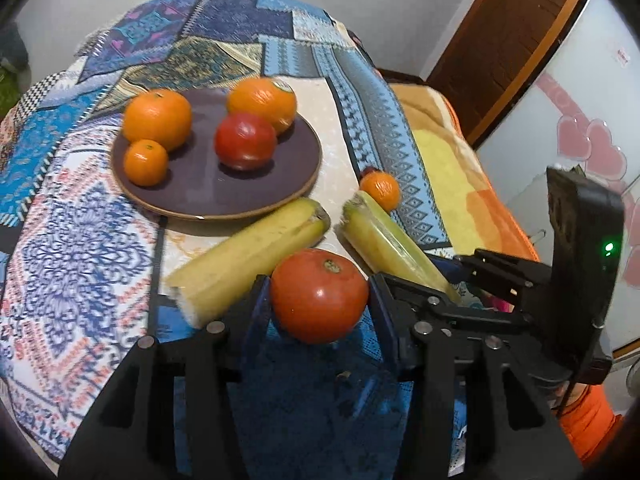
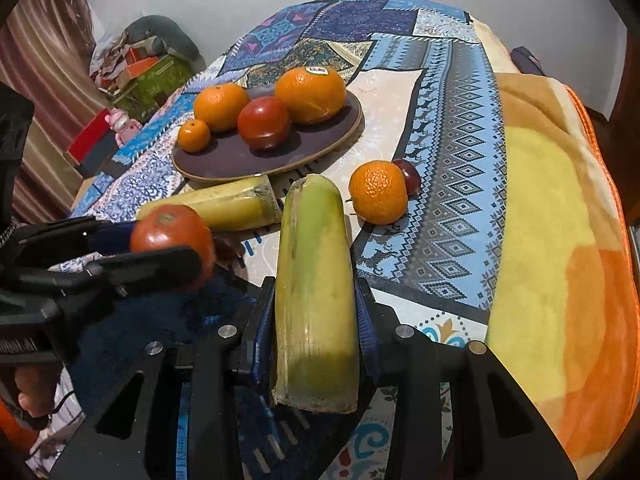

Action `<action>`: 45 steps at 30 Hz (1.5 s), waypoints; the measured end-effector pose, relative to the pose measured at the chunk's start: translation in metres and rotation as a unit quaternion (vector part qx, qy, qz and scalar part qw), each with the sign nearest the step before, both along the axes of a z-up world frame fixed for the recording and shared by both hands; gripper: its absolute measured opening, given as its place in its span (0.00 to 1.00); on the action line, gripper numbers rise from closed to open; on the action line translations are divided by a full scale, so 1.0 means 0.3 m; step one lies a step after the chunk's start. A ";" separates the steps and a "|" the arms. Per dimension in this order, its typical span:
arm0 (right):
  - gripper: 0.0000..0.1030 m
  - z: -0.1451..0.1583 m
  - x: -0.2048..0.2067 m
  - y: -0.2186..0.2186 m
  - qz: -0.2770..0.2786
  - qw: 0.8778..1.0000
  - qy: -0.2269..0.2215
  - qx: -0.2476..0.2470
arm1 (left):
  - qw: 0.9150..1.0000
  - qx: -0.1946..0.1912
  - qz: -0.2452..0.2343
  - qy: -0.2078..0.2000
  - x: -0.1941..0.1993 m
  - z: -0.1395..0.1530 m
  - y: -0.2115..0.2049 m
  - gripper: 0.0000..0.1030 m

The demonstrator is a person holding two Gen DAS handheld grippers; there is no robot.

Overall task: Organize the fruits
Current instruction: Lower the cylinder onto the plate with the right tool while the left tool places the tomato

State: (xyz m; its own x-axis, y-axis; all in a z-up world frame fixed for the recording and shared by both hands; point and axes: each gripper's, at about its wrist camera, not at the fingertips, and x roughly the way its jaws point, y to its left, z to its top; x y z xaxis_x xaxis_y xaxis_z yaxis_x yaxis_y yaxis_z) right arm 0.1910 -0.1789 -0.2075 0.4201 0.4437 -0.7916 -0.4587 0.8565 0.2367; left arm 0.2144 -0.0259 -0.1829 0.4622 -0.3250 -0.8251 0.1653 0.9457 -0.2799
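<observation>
Tomato (image 1: pixel 319 295) sits gripped between left gripper (image 1: pixel 318 300) fingers, near banana (image 1: pixel 248 256).

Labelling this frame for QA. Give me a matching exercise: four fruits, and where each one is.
Things:
1. near tomato
2. green-yellow stalk piece
3. stickered orange
4. loose mandarin

Places:
A. on the purple plate
B. on the tablecloth, off the plate
C. in the left gripper
D. in the right gripper

Pairs: 1-C, 2-D, 3-A, 4-B
</observation>
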 end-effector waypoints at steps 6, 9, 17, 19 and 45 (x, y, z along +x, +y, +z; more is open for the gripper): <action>0.33 0.067 -0.012 -0.001 0.000 1.000 -0.024 0.012 | 0.999 -0.006 0.026 -0.030 -0.014 0.089 0.079 0.47; 0.33 0.106 -0.003 0.011 0.000 0.999 -0.037 0.017 | 0.998 -0.003 0.037 -0.042 -0.003 0.122 0.111 0.47; 0.33 0.186 0.074 0.059 -0.001 0.997 -0.065 0.030 | 0.996 0.005 0.063 -0.063 0.073 0.178 0.194 0.47; 0.33 0.203 0.099 0.079 -0.001 0.997 -0.072 0.030 | 0.996 0.008 0.070 -0.062 0.105 0.172 0.207 0.47; 0.33 0.177 0.351 0.253 0.041 0.997 -0.059 0.008 | 0.997 0.010 0.074 -0.021 0.334 0.003 0.231 0.47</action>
State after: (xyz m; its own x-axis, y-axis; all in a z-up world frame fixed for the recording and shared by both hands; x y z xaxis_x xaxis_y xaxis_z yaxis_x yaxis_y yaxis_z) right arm 0.2964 -0.1031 -0.1543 0.4714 0.4925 -0.7316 -0.5530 0.8113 0.1898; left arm 0.3147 0.0434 -0.1820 0.5386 -0.2345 -0.8093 0.0355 0.9660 -0.2563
